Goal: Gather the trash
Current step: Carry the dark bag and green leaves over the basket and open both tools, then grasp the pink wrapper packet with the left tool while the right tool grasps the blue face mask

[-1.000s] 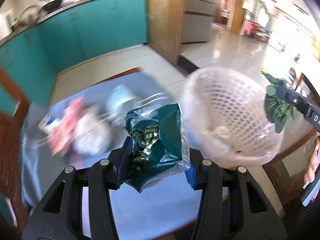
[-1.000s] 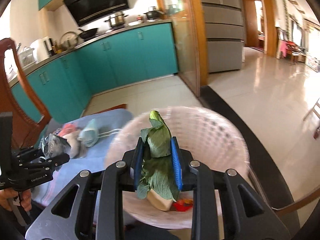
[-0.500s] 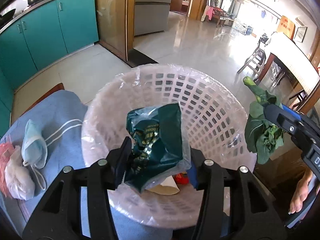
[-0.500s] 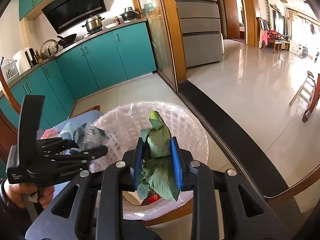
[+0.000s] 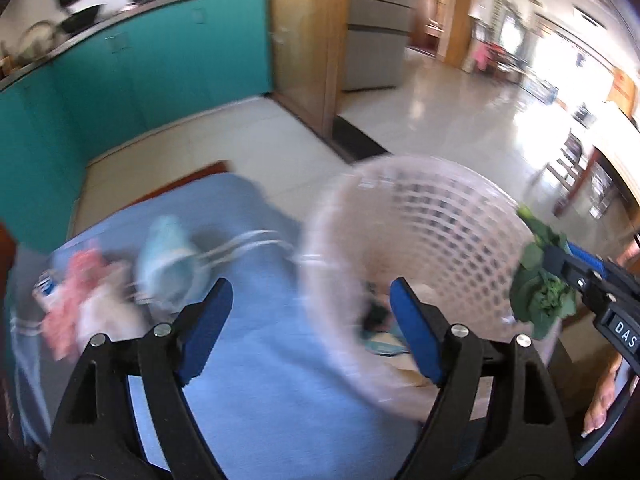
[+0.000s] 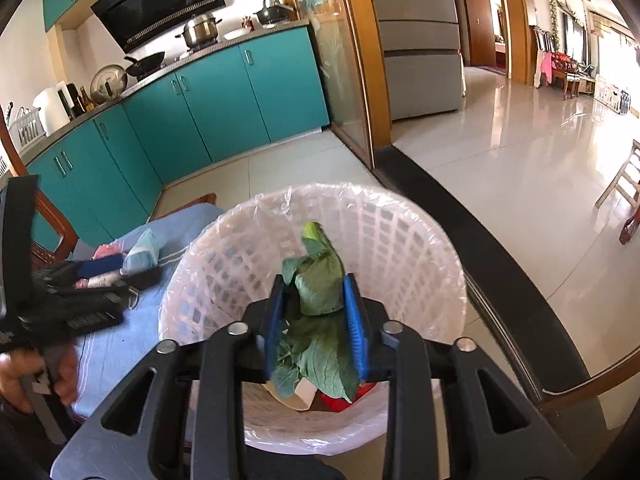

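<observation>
A blue cloth [image 5: 256, 360] covers the table, and a white lattice basket [image 6: 400, 240] lined with clear plastic stands at its edge. Papers and a red scrap lie in the basket bottom. The left gripper [image 5: 310, 320] has just been opening; its jaws stand wide apart with nothing between them, over the cloth beside the basket. The right gripper [image 6: 316, 324] hangs over the basket, its jaws just easing apart, green leaves [image 6: 320, 292] between the pads. A light blue mask [image 5: 168, 260] and pink wrappers [image 5: 76, 296] lie on the cloth, blurred.
</observation>
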A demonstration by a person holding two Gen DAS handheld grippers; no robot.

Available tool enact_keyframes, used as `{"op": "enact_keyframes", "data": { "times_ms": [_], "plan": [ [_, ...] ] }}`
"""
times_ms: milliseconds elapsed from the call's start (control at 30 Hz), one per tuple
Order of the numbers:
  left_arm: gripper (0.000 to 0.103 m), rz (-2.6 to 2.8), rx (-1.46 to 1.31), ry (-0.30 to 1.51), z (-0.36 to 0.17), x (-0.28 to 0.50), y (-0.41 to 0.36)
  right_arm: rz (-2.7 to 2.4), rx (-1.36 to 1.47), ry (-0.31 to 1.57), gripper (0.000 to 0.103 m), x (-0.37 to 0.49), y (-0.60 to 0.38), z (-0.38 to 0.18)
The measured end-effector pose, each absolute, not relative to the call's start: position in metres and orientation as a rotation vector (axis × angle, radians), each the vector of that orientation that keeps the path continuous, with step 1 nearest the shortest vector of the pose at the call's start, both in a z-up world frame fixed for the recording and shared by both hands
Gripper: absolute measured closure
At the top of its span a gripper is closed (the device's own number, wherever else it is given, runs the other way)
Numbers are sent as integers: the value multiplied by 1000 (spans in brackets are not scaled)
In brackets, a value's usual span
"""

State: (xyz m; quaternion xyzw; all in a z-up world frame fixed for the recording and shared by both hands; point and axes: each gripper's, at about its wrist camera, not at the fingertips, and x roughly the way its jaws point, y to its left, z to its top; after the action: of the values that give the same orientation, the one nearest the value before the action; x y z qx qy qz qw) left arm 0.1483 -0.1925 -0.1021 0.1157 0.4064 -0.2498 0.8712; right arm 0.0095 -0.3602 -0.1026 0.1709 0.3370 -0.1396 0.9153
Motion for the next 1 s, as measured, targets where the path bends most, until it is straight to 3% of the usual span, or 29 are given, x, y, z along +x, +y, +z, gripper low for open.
{"op": "enact_keyframes", "data": {
  "times_ms": [100,333,533,700,767,1000],
  "plan": [
    [20,-409,223,820,-96,166,-153,-287,355,691,42,11,-356,-102],
    [17,-133,116,914,-111,255,-42,-215,306,695,41,32,-330,-94],
    [17,-191,16,1068,-145,283,-4,-70,297,696,34,80,-290,-95],
    [35,-235,0,1058,-154,269,9,64,302,746,28,148,-244,-105],
    [51,-254,-18,1058,-154,261,12,98,310,772,28,181,-222,-111],
    [59,-296,-11,1037,-147,217,28,62,259,905,28,255,-171,-154]
  ]
}}
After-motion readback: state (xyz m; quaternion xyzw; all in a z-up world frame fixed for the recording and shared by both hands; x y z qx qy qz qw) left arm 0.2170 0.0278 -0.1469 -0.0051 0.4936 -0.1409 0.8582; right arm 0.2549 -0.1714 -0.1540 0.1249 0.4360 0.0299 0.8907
